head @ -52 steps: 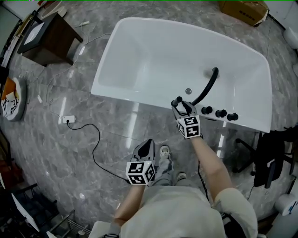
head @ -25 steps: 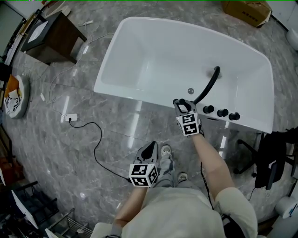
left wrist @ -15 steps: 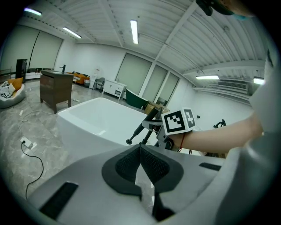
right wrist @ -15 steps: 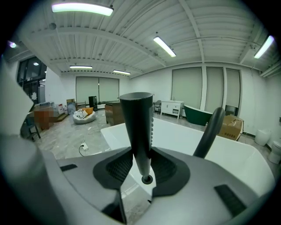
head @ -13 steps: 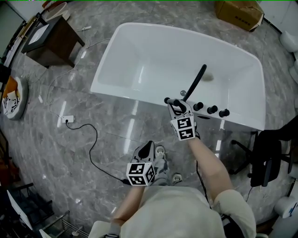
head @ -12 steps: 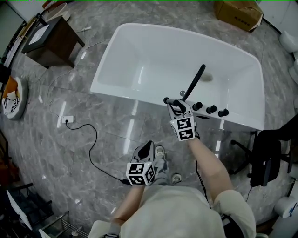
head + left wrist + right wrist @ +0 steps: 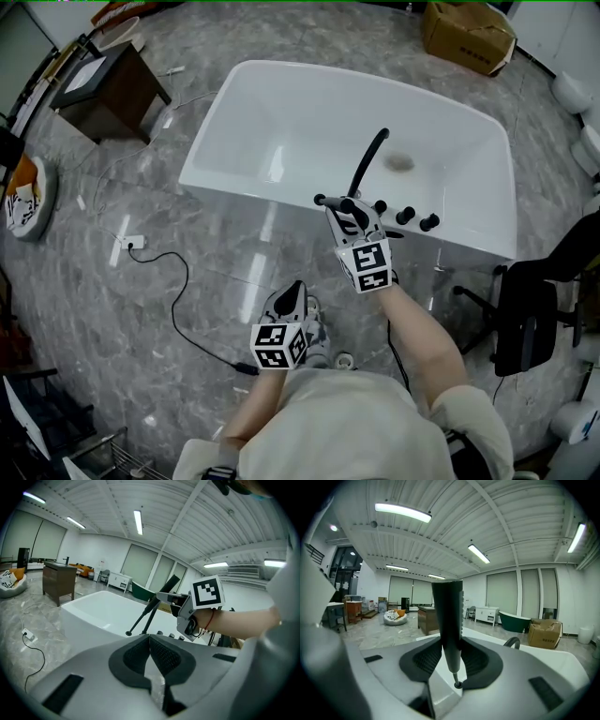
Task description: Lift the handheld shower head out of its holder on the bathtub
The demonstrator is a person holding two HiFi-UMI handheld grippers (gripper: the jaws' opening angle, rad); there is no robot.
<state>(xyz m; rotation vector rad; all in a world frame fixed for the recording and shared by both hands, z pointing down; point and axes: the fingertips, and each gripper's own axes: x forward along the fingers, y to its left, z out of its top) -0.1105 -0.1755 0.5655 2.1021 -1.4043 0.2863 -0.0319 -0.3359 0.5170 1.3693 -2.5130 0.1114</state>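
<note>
From overhead, right gripper (image 7: 345,206) mostly hides shower head (image 7: 449,611).

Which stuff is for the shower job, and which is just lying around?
For the job: shower head, right gripper clamped on it, white bathtub.
Just lying about: cardboard box, wooden cabinet, power strip, office chair.

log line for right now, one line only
right gripper: shut on shower head | shower head: upright, above bathtub | left gripper: shut, empty
</note>
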